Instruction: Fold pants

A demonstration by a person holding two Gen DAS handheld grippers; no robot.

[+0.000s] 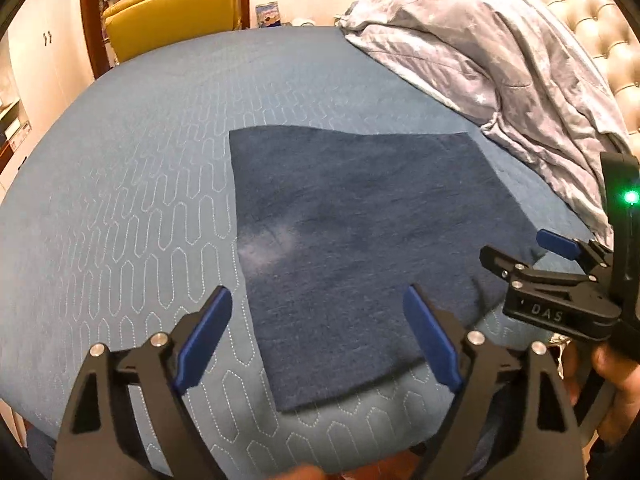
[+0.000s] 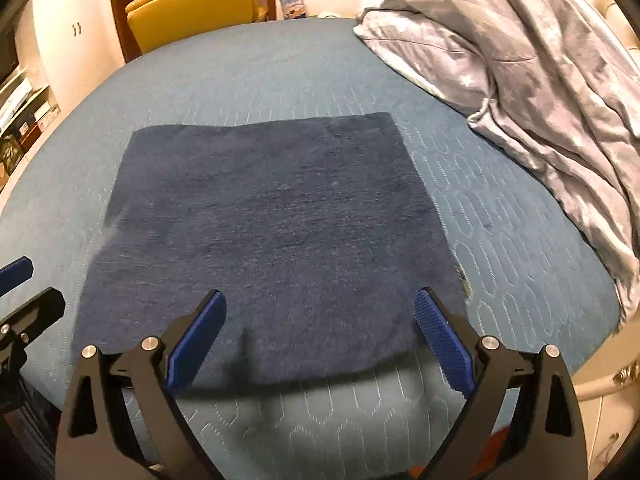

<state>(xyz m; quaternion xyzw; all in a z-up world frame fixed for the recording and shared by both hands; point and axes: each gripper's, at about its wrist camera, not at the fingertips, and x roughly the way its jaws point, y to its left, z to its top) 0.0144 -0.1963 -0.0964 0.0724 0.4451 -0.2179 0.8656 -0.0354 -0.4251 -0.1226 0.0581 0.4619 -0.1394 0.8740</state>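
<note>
The pants [image 2: 272,240] lie at the centre of the right wrist view as a flat dark-blue rectangle on the bed [image 2: 240,80], apparently already folded. Both grippers hover at the lower edge of their frames with jaws spread wide, holding nothing: the left gripper [image 1: 320,340] over the cloth's lower left corner, the right gripper [image 2: 320,340] over its near edge. The main risk, as I judge it, is a spread finger catching that near hem and dragging the layers apart. The rumpled grey duvet [image 2: 540,80] at upper right sits near enough to snag on a wide sweep.
</note>
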